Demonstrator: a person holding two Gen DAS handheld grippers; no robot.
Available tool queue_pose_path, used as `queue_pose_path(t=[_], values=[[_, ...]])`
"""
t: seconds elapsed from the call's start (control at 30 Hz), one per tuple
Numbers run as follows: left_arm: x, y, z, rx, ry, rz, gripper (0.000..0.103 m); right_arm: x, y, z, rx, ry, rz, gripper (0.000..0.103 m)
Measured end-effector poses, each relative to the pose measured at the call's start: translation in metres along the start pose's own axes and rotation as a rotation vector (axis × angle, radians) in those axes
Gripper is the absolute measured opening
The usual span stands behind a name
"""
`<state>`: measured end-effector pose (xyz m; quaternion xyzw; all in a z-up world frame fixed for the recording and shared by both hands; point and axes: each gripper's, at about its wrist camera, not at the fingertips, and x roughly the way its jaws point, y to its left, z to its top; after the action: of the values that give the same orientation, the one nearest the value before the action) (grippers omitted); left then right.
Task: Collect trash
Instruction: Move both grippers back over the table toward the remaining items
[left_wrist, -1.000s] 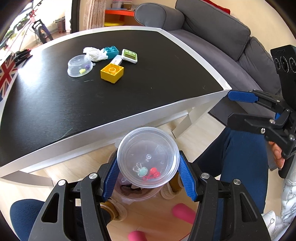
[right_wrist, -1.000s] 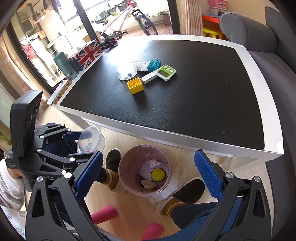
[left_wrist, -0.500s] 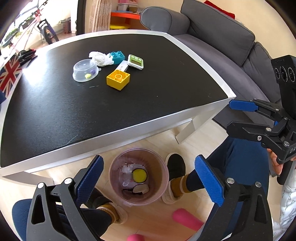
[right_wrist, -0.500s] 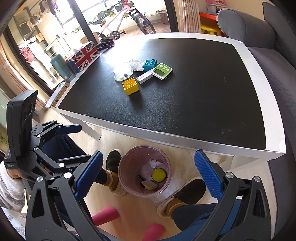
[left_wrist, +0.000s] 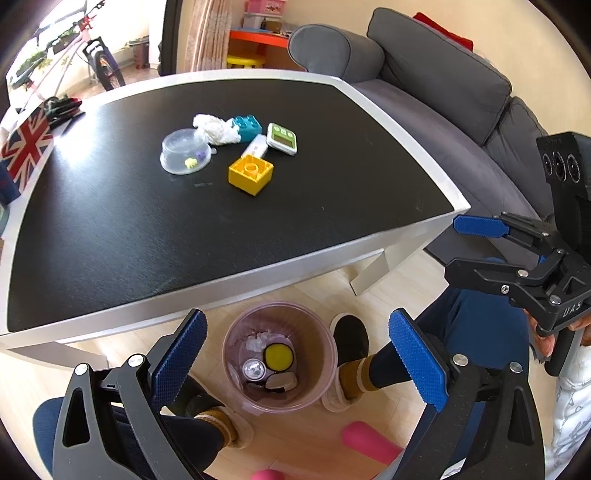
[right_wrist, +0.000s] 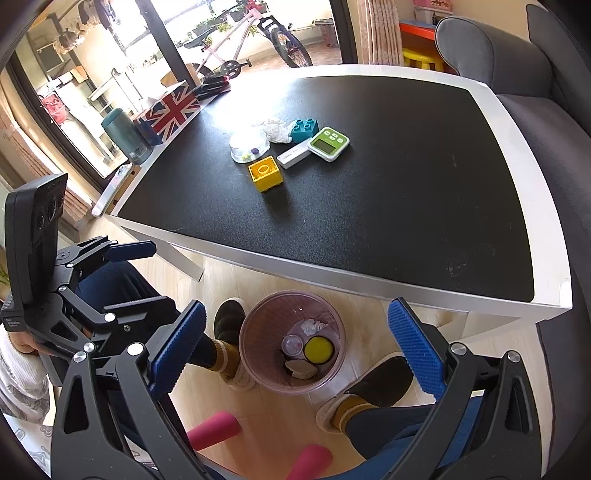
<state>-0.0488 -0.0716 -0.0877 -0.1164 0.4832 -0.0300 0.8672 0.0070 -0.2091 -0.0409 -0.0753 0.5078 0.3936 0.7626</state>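
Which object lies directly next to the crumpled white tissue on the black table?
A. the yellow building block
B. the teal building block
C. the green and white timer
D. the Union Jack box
B: the teal building block sits right against the crumpled white tissue on the black table, while the yellow building block and the green and white timer lie apart from the tissue.

Home living room. Grey sofa (left_wrist: 443, 74) at 1 o'clock beside black-topped coffee table (left_wrist: 332, 206); bicycle (right_wrist: 258, 40) by balcony glass at 12; kids' yellow stool (left_wrist: 245, 61), toy bricks (left_wrist: 251, 173) on table; wood floor (right_wrist: 266, 417).
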Motion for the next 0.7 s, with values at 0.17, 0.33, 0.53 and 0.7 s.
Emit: queue_pose_path(t=[0.17,0.33,0.53,0.7], values=[[-0.013,0.008,0.009,-0.015,-0.025,0.014,0.095,-0.008,0.001,0.011,-0.005,-0.016,0.001,0.097],[-0.023,0.017,0.022,-0.027,-0.049,0.035,0.095,-0.012,0.002,0.026,-0.015,-0.030,-0.003,0.097],[-0.033,0.032,0.042,-0.045,-0.084,0.051,0.095,-0.013,0.006,0.052,-0.042,-0.045,-0.008,0.097],[-0.034,0.044,0.059,-0.043,-0.094,0.064,0.095,-0.003,0.010,0.074,-0.069,-0.037,-0.010,0.097]])
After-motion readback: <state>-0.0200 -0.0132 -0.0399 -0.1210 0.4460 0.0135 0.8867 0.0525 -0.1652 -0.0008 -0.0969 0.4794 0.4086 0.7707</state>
